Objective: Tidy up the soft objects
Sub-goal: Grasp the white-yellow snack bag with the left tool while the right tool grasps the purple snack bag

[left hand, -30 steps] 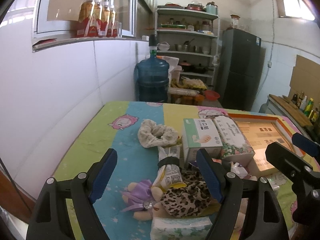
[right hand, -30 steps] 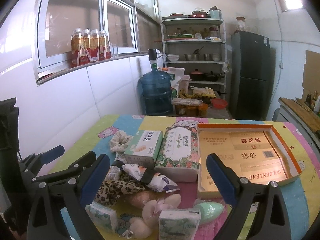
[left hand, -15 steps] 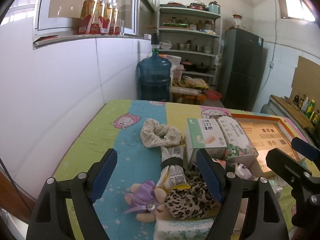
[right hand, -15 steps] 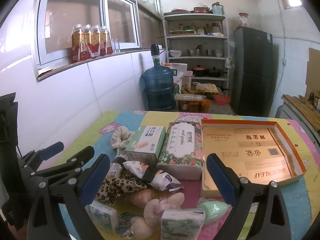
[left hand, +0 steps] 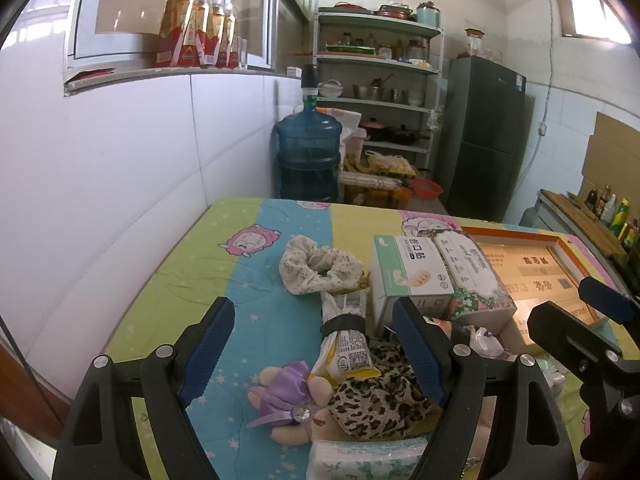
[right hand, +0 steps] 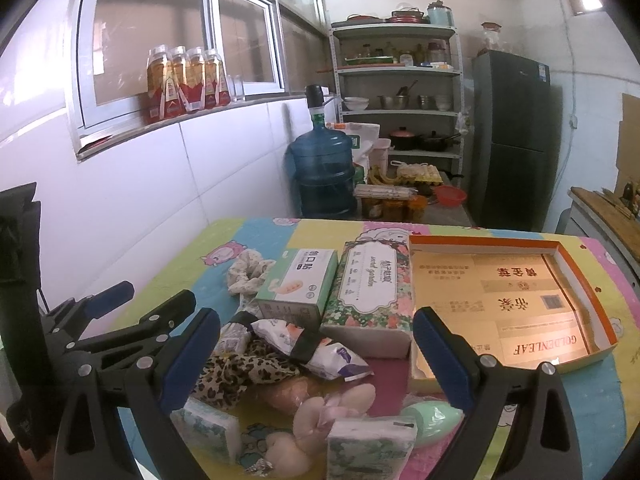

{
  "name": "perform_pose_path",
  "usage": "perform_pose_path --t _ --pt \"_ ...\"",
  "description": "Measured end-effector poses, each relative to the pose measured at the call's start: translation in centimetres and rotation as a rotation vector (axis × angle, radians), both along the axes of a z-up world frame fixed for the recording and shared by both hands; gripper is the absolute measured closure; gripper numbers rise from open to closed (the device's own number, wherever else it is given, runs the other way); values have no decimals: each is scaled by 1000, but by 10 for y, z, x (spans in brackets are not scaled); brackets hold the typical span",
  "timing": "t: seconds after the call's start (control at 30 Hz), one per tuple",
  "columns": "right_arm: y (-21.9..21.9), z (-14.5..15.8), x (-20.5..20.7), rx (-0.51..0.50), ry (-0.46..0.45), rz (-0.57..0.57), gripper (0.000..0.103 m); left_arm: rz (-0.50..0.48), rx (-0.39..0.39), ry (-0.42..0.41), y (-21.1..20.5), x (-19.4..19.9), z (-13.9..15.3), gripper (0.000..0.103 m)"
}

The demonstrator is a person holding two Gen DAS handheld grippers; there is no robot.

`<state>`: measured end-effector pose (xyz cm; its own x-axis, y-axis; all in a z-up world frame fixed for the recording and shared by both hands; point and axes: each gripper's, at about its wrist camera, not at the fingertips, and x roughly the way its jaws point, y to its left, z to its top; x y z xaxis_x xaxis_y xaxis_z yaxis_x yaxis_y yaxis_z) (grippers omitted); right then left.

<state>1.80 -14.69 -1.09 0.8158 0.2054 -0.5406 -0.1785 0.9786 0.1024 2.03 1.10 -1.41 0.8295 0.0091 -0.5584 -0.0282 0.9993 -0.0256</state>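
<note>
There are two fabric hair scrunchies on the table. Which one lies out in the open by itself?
The cream flowered scrunchie, on the blue stripe of the cloth. The leopard-print scrunchie is buried in the pile, under a snack packet.

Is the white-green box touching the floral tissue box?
Touching. Right wrist view shows the white-green box pressed side by side against the floral tissue box, no gap.

Pale green-patterned tissue pack point(left hand: 366, 460) cut off by the bottom edge of the left wrist view, leopard-print fabric scrunchie point(right hand: 240, 372) partly under a white snack packet point(right hand: 316, 348), small print on the shallow orange-rimmed cardboard box point(right hand: 576, 276) too fine to read, shelf jars blurred.
</note>
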Motion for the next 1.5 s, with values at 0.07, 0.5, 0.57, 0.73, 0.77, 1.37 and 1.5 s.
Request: perform_pose_path --t 0.07,0.5,0.57,0.73,0.77,1.37,1.5 --pt "0 0 0 0 0 -1 5 0 -1 0 0 0 0 21" --pt "3 0 -1 5 2 3 5 4 -6 2 1 1 -4 21" --pt "3 0 -1 8 5 5 5 6 -8 4 1 0 -6 21" --pt "1 -5 -2 16 15 7 5 9 -17 10 4 -2 -11 21" --pt "0 -6 -2 19 18 8 5 9 -18 10 5 -2 -11 21" --pt "-4 -39 19 6 131 44 5 1 -127 90 47 12 -40 21" --pt "-7 -42 35 23 169 59 8 -94 -95 152 30 42 -46 21"
